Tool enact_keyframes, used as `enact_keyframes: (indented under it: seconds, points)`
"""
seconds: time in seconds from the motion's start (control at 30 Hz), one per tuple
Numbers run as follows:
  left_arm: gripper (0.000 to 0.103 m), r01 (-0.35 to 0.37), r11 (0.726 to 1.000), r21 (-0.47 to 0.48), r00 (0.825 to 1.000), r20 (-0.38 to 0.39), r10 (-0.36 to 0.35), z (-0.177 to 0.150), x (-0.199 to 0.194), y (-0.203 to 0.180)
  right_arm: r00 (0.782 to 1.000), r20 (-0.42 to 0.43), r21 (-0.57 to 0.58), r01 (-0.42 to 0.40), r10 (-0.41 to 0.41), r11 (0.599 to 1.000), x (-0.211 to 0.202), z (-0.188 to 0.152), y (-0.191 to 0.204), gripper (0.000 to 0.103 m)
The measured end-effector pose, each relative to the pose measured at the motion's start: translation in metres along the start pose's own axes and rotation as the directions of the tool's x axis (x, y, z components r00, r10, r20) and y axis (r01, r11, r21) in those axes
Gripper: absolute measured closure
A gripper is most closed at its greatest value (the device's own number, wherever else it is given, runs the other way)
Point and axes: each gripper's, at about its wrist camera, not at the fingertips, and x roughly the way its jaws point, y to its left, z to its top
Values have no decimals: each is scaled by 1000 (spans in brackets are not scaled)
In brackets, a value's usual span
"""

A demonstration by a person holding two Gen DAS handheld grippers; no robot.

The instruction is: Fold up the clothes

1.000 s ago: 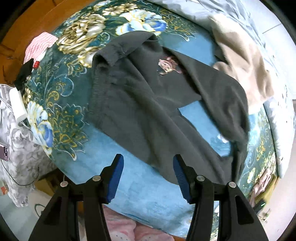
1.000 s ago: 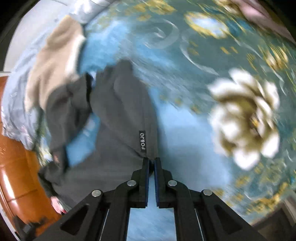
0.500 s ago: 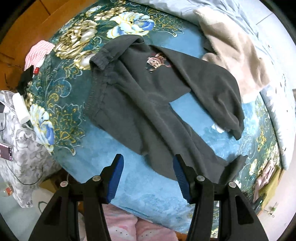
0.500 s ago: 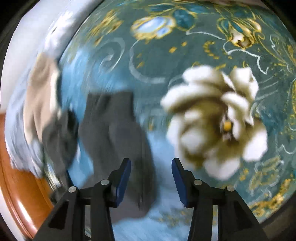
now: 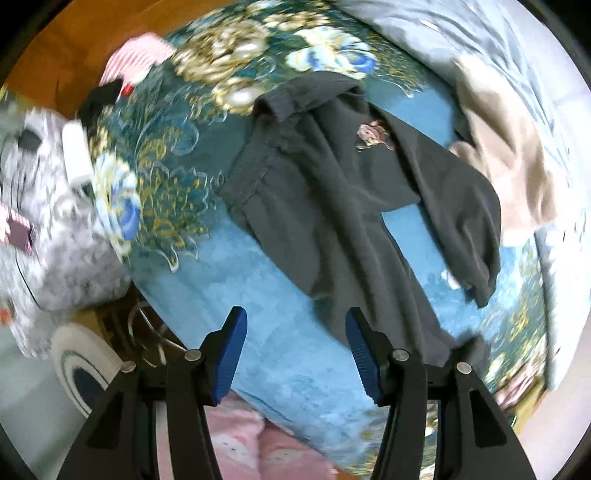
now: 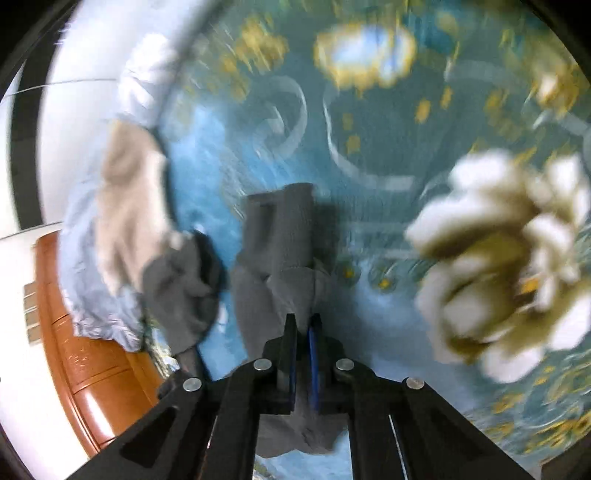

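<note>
Dark grey trousers (image 5: 332,192) with a small cartoon patch lie spread on the blue floral bedspread (image 5: 280,354), waistband toward the far left, legs running toward the near right. My left gripper (image 5: 295,350) is open and empty, above the bed's near edge just short of the trousers. In the right wrist view my right gripper (image 6: 303,332) is shut on a trouser leg (image 6: 280,254), whose grey cloth bunches between and under the fingers, cuff pointing away. The view is blurred.
A beige garment (image 5: 506,155) lies on a pale blue sheet (image 5: 461,33) at the bed's far right; it also shows in the right wrist view (image 6: 125,206). A pink striped cloth (image 5: 133,59) lies far left. A grey patterned cover (image 5: 40,221) holds small items beside the bed. Wooden furniture (image 6: 88,354) stands behind.
My right gripper opened half a second ago and has now closed on the trouser leg. The left gripper stays open and has swung slightly, the scene shifting right.
</note>
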Motion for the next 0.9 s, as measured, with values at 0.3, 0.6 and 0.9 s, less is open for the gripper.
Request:
enact_keyframes:
  seconds: [0.3, 0.6, 0.9]
  points:
    - [47, 30, 988, -150, 998, -46, -38, 2, 25, 41, 984, 43, 147, 164, -172, 976, -69, -19, -102, 98]
    - [47, 160, 924, -349, 981, -52, -189, 36, 76, 99, 945, 179, 201, 238, -274, 950, -121, -37, -73, 43]
    - [47, 309, 801, -513, 923, -44, -383, 73, 148, 140, 917, 267, 36, 297, -296, 954, -174, -82, 31, 40]
